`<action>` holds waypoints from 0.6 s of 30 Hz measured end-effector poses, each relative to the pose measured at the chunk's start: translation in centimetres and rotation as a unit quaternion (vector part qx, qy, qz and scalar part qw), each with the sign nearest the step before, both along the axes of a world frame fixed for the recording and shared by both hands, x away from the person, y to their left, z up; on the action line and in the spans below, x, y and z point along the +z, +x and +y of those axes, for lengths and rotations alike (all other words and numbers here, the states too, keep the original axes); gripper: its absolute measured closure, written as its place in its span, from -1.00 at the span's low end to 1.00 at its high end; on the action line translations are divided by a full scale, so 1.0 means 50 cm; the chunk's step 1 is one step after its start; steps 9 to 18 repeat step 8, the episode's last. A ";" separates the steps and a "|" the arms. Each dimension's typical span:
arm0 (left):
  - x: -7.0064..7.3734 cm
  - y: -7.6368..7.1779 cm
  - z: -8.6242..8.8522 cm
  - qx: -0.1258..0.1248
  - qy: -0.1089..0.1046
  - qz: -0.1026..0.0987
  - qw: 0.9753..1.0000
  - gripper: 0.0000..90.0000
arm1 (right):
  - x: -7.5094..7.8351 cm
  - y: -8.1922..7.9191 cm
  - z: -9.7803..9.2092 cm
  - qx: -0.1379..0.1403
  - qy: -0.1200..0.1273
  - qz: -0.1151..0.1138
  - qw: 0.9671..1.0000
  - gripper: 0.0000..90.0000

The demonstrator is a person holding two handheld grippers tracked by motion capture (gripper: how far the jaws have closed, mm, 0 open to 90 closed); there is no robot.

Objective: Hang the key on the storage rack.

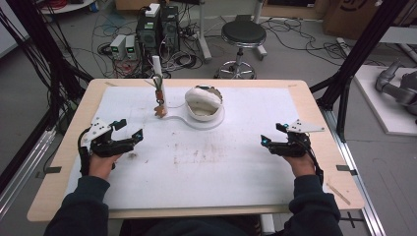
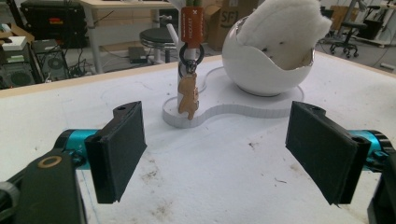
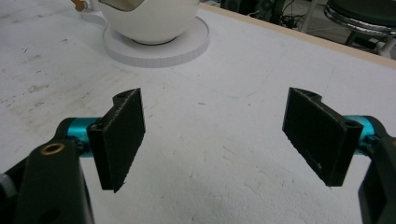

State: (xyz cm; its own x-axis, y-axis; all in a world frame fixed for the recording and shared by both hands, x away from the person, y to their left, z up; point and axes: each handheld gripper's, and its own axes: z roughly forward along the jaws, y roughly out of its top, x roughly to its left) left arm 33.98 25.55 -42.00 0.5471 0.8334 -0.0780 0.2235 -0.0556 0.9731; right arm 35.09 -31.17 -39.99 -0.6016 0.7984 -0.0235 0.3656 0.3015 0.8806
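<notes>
A white egg-shaped shell (image 1: 203,103) with fluffy white lining (image 2: 285,28) sits on a flat white base (image 1: 216,122) at the back middle of the table. Left of it, on the same base (image 2: 243,111), stands a thin white post (image 1: 157,73). From the post hang an orange tag (image 2: 192,25), a black ring (image 2: 191,53) and a brown animal-shaped charm (image 2: 188,95). My left gripper (image 1: 130,128) rests open at the left of the mat, facing the charm, nothing between its jaws (image 2: 224,154). My right gripper (image 1: 273,133) lies open at the right, empty (image 3: 219,140), with the shell (image 3: 149,18) ahead to its left.
A stained white mat (image 1: 206,162) covers the wooden table (image 1: 74,162). Behind the table stand a black stool (image 1: 242,37), computer cases (image 1: 157,29) and loose cables. Black frame posts (image 1: 359,49) rise at both sides. A grey robot arm (image 1: 398,86) lies at the far right.
</notes>
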 end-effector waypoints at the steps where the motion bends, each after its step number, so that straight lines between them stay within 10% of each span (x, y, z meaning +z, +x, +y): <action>1: -0.001 0.000 0.000 0.000 0.002 0.001 1.000 -0.56 | 0.000 0.000 0.000 0.000 0.000 0.000 1.000 -0.52; 18: -0.004 0.003 0.000 0.002 0.002 0.003 1.000 -0.56 | 0.000 0.001 -0.003 -0.001 0.005 0.001 1.000 -0.52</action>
